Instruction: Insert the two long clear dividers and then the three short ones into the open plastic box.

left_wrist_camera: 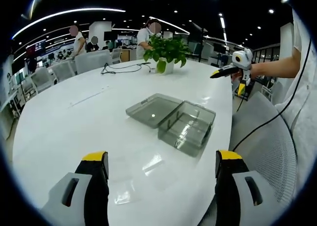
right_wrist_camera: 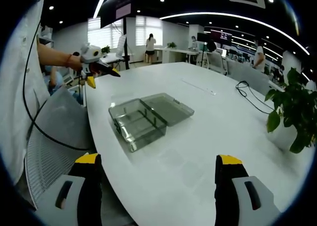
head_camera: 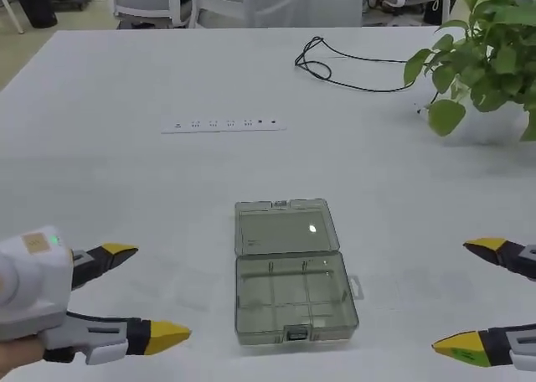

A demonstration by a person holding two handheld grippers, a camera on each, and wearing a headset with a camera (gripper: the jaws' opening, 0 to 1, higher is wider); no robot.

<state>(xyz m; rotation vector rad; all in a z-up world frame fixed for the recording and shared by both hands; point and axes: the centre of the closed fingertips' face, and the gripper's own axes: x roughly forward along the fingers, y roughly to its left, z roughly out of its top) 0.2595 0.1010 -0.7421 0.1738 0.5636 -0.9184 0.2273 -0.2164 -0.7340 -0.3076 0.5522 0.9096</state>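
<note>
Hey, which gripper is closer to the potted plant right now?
Right. The right gripper hovers at the near right, the potted plant straight beyond it on that side. The left gripper is at the near left, on the other side of the open box.

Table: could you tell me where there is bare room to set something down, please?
Free: between box and power strip, and the table left of the strip. Crowded: far right, plant and cable. Beside the box, unclear.

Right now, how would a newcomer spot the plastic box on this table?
On the white table, look near the front edge, between the left gripper and right gripper. The plastic box lies there, lid open flat. Unlike the white power strip beyond it, it is smoky, see-through and gridded inside.
</note>
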